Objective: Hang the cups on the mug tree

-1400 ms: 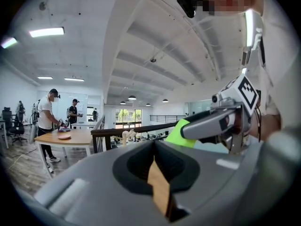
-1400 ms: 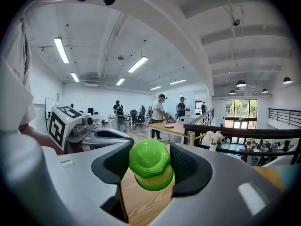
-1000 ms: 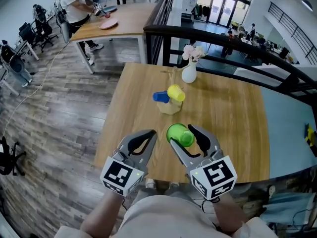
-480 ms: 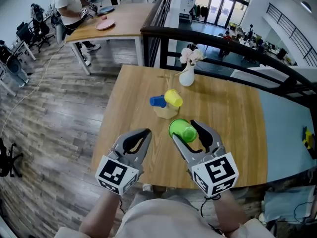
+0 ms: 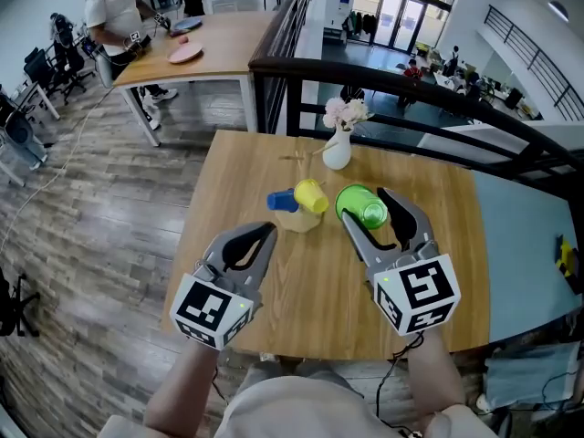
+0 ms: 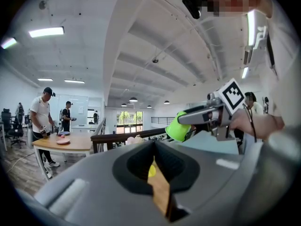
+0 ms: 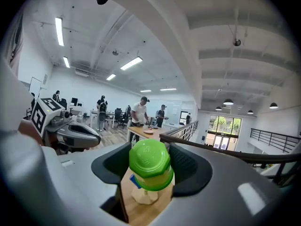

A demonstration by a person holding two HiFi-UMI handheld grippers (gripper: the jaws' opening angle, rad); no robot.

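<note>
Wood-plank flooring surrounds a light wooden table that is set against a black railing in an open office. Beyond the railing, at the upper left, a second table bearing a pink plate is seen, with a person standing at it.

A mug tree with a pale base is placed near the centre of the near table. Two cups are carried on it: a yellow cup on the right side and a blue cup projecting to the left. A white vase with pale flowers is positioned behind the mug tree, toward the railing and apart from it.

The right gripper is held above the table, just to the right of the mug tree. Its jaws are clamped on a green cup, with the cup's base pointed back toward the gripper. In the right gripper view, that base is seen between the two jaws, and the mug tree and blue cup are visible beneath it. The green cup is not on the mug tree.

The left gripper is held over the near left part of the table, beside the mug tree and apart from it. Its jaws are closed together and nothing is held between them. In the left gripper view, only a thin slit is visible, through which the table top and a patch of the yellow cup are seen.
</note>
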